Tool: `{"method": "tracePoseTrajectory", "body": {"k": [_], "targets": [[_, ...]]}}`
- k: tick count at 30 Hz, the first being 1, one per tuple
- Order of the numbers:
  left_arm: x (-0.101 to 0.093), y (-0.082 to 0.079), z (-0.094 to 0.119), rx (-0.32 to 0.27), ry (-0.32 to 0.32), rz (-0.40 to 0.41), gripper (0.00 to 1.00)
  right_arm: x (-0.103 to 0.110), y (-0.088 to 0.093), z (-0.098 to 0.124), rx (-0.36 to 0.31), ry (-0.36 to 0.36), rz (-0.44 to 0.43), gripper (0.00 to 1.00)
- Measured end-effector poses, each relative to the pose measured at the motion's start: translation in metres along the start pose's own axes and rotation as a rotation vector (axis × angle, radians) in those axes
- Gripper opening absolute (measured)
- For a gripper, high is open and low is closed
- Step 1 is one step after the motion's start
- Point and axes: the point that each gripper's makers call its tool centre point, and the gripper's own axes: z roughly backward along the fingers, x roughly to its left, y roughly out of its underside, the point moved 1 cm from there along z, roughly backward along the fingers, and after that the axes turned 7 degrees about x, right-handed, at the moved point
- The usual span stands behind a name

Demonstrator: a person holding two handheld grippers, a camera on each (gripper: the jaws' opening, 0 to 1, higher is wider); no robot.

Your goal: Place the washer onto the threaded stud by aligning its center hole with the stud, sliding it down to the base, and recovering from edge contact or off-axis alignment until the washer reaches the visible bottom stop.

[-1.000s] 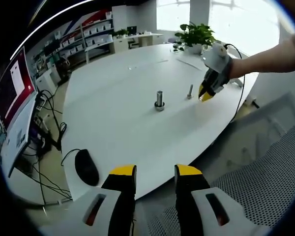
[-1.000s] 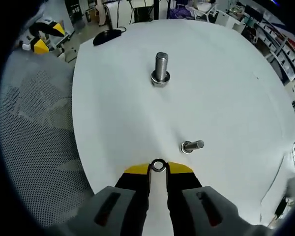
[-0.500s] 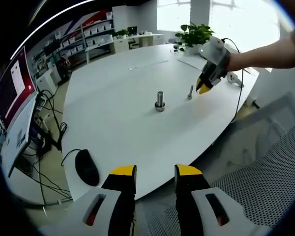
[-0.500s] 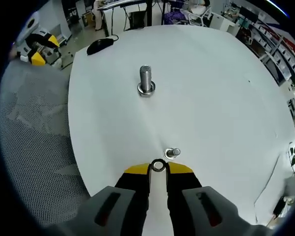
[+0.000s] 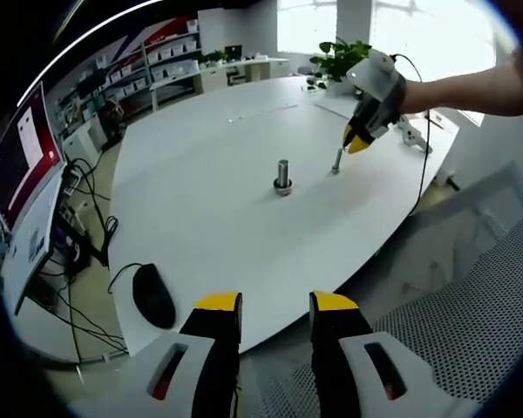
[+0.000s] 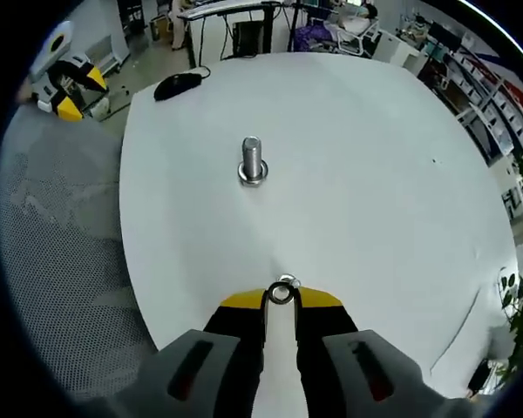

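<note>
- Steel, small and ring-shaped, the washer (image 6: 281, 293) is sitting pinched between the yellow tips of the right gripper (image 6: 281, 298), its hole facing the camera and its flat face turned along the jaws.
- Compared with half a second ago, the slim upright threaded stud (image 6: 288, 281) is now lying almost hidden right behind the washer in the right gripper view, where before it was showing clear above it.
- In the left gripper view, the right gripper (image 5: 357, 142) has risen and is now hanging just above and to the right of the slim stud (image 5: 337, 161), which is standing with its long axis vertical on the white oval table (image 5: 209, 209).
- Left of it, well apart, the thicker steel bolt (image 5: 283, 177) is standing upright too.
- The left gripper (image 5: 275, 305) is hanging off the table's near edge, its jaws parted and holding nothing.
- A black computer mouse (image 5: 153, 296) is lying near that edge.
</note>
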Motion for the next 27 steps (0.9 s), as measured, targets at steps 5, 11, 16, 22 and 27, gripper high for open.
{"method": "tracePoseTrajectory", "body": {"k": [5,11,16,22,27], "targets": [[-0.001,0.001,0.000,0.007,0.001,-0.005,0.29,-0.006,0.000,-0.004,0.003,0.003,0.001,0.14],[-0.001,0.002,0.000,0.009,-0.001,-0.003,0.29,-0.006,-0.001,-0.007,0.012,-0.001,0.020,0.14],[0.000,0.002,-0.001,0.007,-0.001,0.001,0.29,-0.006,0.000,-0.010,0.027,-0.001,0.029,0.14],[0.000,0.002,-0.001,0.010,-0.002,0.001,0.29,-0.009,0.001,-0.018,0.039,-0.006,0.041,0.14],[0.001,0.002,-0.001,0.010,-0.004,0.003,0.29,-0.011,0.002,-0.023,0.048,-0.012,0.036,0.14]]}}
